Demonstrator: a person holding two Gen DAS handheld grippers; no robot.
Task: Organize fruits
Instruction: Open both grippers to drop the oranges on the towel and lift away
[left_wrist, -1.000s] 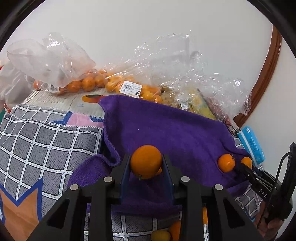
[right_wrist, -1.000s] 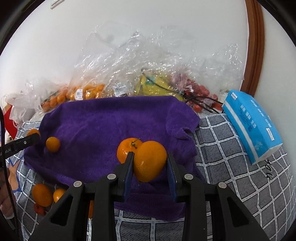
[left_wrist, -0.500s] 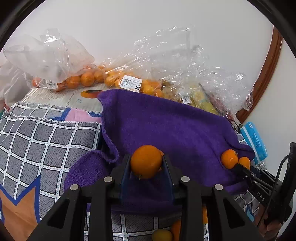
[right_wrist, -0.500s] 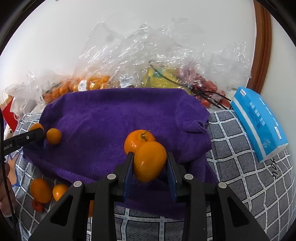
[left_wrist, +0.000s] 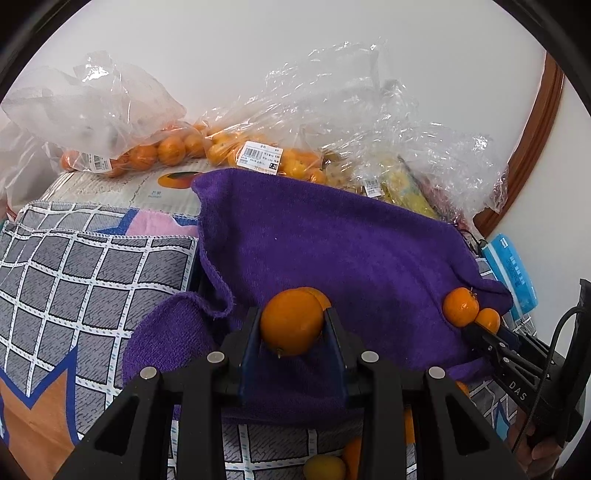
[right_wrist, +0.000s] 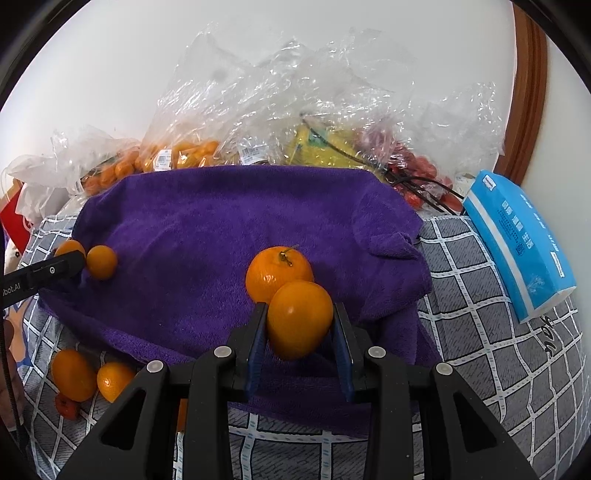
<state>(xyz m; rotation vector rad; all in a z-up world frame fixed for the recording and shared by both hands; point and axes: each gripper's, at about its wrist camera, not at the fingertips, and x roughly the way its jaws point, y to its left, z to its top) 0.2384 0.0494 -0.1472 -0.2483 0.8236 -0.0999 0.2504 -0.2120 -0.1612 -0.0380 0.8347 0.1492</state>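
From the left wrist view, the left gripper (left_wrist: 291, 325) is pinching 1 orange (left_wrist: 291, 320) between its 2 blue-padded jaws, held over the near edge of a purple towel (left_wrist: 332, 251). Another orange sits right behind the held one, mostly hidden. At the right edge of the towel lie 2 small oranges (left_wrist: 460, 307), touching each other, with the tip of the right gripper (left_wrist: 480, 334) right at them. Behind the towel, clear plastic bags (left_wrist: 258, 147) of small oranges lean along the white wall, and a grey checked cloth (left_wrist: 92, 273) covers the surface on the left.

From the right wrist view, the right gripper (right_wrist: 300, 321) is clamped on its own orange (right_wrist: 300, 318) — just behind it a stemmed orange (right_wrist: 277, 274) rests on the towel (right_wrist: 207, 236), seemingly touching it. At the left, the other gripper's tip (right_wrist: 70, 261) sits beside a small orange (right_wrist: 101, 261). 2 more oranges (right_wrist: 74, 374) lie off the towel on the checked cloth (right_wrist: 480, 295), bottom left. A blue tissue pack (right_wrist: 517, 243) lies at the right.
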